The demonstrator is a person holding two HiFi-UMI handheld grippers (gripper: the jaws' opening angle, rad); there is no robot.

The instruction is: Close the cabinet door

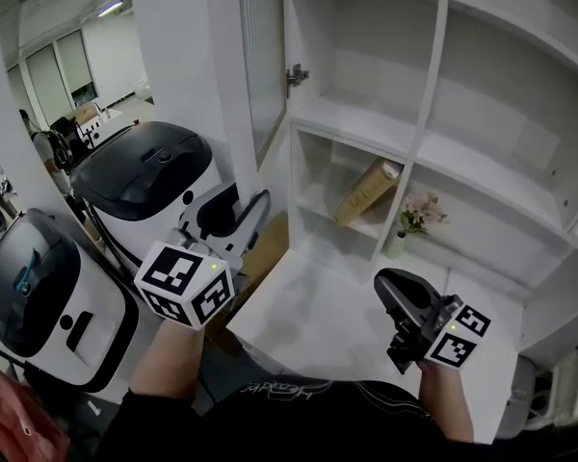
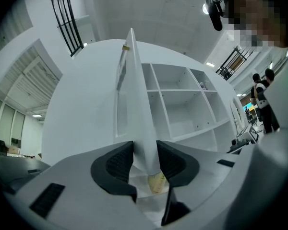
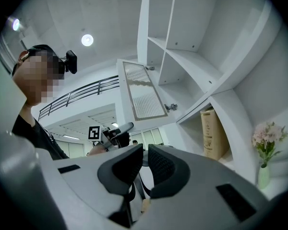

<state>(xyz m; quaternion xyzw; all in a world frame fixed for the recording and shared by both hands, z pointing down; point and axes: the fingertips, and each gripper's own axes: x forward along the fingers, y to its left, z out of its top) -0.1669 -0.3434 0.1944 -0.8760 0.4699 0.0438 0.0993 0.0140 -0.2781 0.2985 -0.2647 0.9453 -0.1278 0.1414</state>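
Our left gripper (image 2: 145, 159) is open, and the edge of the tall white cabinet door with ribbed glass (image 2: 134, 99) sits between its jaws, not squeezed. Our right gripper (image 3: 143, 163) is pinched together on nothing. We should push the edge slowly toward the white shelf cabinet (image 1: 432, 85). The door sticks out wide open on its left side.

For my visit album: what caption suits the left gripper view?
Left gripper lined up on the edge of the open cabinet door, white shelves beyond.
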